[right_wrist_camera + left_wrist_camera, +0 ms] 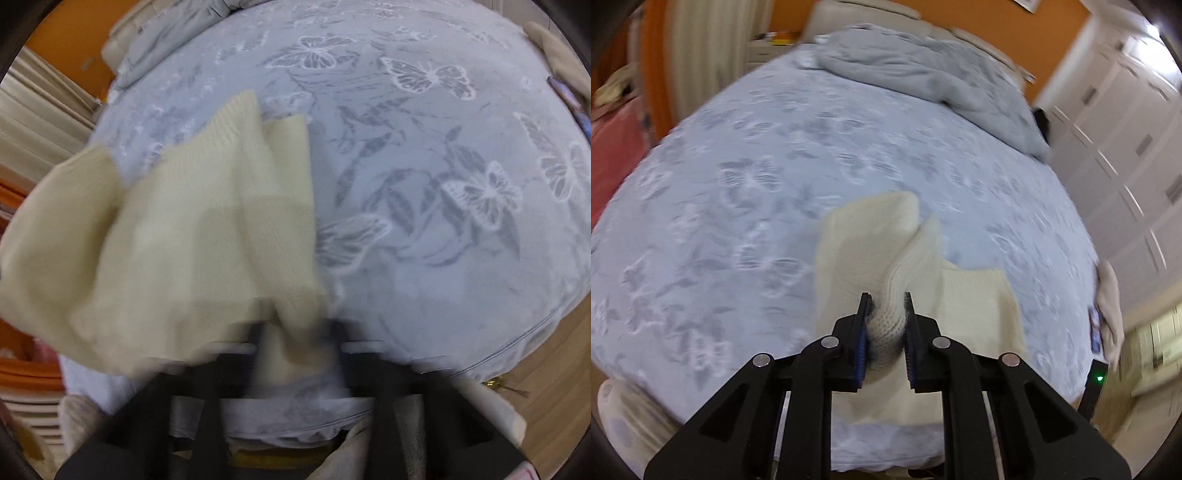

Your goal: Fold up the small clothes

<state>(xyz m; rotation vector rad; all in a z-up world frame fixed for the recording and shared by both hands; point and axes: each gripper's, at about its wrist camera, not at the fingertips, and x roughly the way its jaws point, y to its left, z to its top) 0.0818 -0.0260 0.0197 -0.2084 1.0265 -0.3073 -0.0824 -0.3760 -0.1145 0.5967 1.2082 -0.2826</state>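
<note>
A cream knitted garment (871, 240) hangs over the light-blue butterfly-print bed (738, 177). My left gripper (886, 306) is shut on a bunched fold of its knit, lifting it above the bed near the front edge. In the right wrist view the same cream garment (177, 229) spreads to the left, raised above the bed (443, 184). My right gripper (299, 328) is heavily motion-blurred; cloth sits between its fingers and appears clamped.
A crumpled grey duvet (923, 74) lies at the head of the bed. A beige garment (1110, 314) and a phone-like object lie at the bed's right edge. White wardrobes (1126, 147) stand to the right, curtains to the left.
</note>
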